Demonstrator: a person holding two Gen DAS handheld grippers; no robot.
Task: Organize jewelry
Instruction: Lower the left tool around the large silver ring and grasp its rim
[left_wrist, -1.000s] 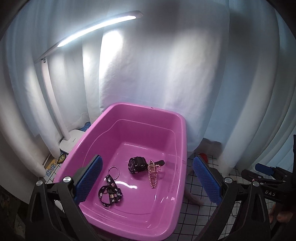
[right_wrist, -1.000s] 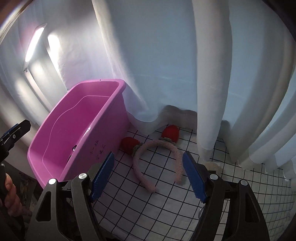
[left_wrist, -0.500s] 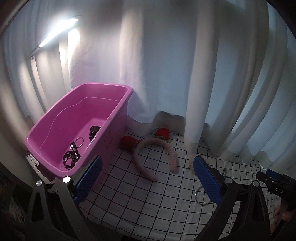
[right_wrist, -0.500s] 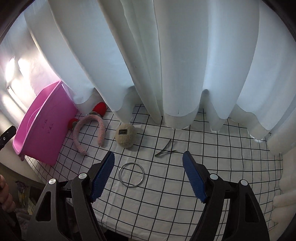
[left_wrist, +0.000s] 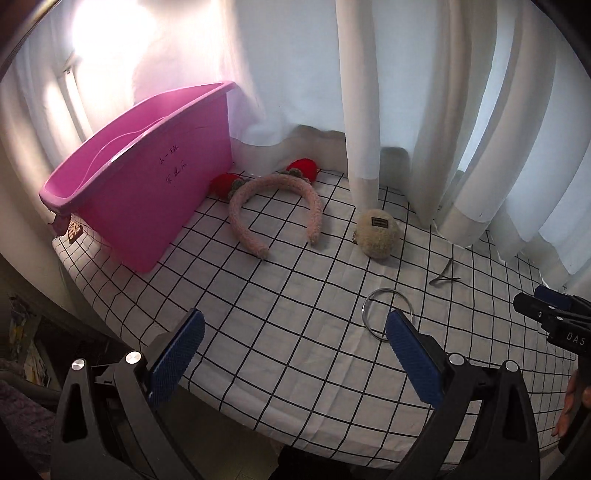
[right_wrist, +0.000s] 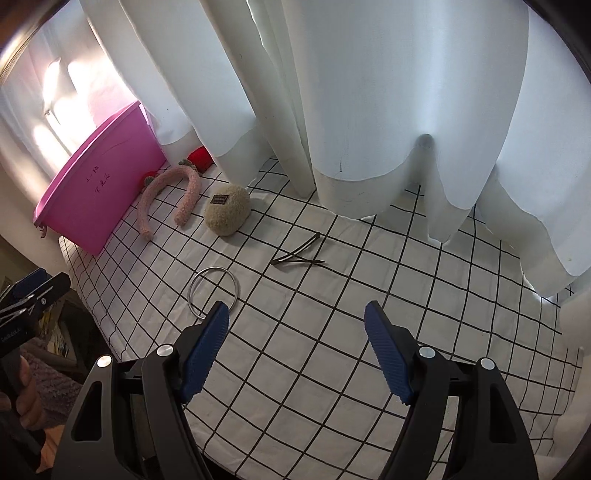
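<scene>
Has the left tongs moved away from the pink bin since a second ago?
Yes. The left tongs swung right, off the pink bin, over the checked cloth.

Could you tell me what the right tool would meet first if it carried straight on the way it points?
Probably bare checked cloth, just short of the hairpins; the right tool is open, depth uncertain.

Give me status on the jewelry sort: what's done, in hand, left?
Done: can't tell; the pink bin's inside is hidden here. In hand: nothing; left gripper and right gripper are open and empty. Left on the cloth: headband, fuzzy pouch, metal bangle, hair clips.
</scene>
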